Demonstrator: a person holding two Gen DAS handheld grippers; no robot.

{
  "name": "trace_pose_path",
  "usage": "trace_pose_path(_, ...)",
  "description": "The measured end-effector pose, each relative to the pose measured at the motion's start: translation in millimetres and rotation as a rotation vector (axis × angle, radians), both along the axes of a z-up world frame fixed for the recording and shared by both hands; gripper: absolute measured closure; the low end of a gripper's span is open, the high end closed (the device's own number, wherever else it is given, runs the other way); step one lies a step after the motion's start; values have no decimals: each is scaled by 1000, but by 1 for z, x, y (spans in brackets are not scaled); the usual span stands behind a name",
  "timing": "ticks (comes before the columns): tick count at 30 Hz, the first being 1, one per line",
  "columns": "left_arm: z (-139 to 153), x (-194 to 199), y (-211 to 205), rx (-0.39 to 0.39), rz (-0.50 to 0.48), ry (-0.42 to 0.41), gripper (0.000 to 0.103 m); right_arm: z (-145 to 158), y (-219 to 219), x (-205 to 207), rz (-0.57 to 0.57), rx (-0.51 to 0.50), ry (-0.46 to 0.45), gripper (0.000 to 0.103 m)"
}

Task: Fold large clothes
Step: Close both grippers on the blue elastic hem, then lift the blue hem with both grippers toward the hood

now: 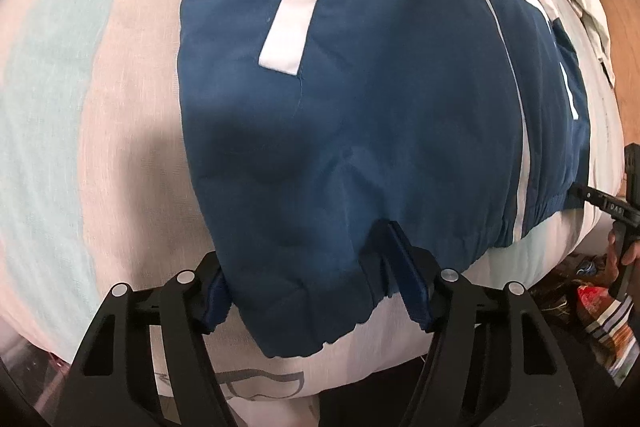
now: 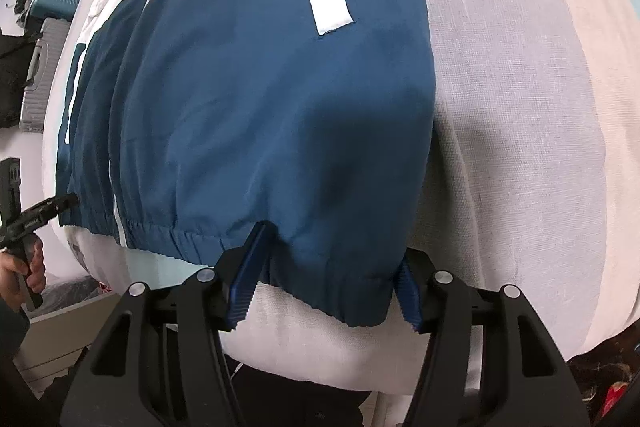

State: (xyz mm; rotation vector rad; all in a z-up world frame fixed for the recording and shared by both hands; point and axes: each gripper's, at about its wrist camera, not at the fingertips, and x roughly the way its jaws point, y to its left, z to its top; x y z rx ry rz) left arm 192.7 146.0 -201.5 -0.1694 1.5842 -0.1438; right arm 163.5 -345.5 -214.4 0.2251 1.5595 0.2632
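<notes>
On the bed: blue jacket [image 1: 360, 99] spread flat over bedsheet [image 1: 100, 107].
Left gripper [image 1: 316, 291]: jaws wide, straddling jacket's hem.
Right gripper [image 2: 324, 287]: jaws wide, straddling the hem.

Both views are evenly and fairly brightly lit by soft, diffuse light with no harsh glare. The pale bed cover [image 1: 100, 107] is close to washed out on the right side of the right wrist view, though its weave still shows. A soft-edged dark shadow falls on the blue jacket [image 1: 360, 87] just ahead of the fingers [image 1: 404, 267] in each view, spilling a little onto the bed cover beside it. Strong fisheye distortion bulges the bed like a dome and bends straight lines toward the edges, where black corners close in. Focus is reasonably sharp at the centre; the clutter [image 2: 44, 39] at the margins is soft and smeared.
</notes>
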Motion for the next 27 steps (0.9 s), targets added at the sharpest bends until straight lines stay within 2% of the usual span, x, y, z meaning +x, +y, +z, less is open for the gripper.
trace_pose_path(6,0,-3,-10,3,-1,8,32,-2,11,-5,3,-5,-10,34)
trace_pose_path(9,0,0,-12,17,-8,7,31,-5,19,-4,-4,-10,-8,33)
trace_pose_path(11,1,-1,-18,28,-16,3,35,-6,20,-6,-4,-19,-9,39)
trace_pose_path(15,6,0,-26,27,-10,2,50,-5,10,-7,-40,-32,7,63)
trace_pose_path(17,9,3,-31,23,-12,1,66,-3,7,-7,-45,-19,15,69)
trace_pose_path(19,13,5,-36,25,-22,3,77,-1,7,-7,-33,-37,13,81)
trace_pose_path(23,17,8,-43,22,-13,12,90,6,13,-9,-23,-41,13,88)
trace_pose_path(27,27,12,-41,15,-6,23,93,16,14,-8,-5,-47,10,92)
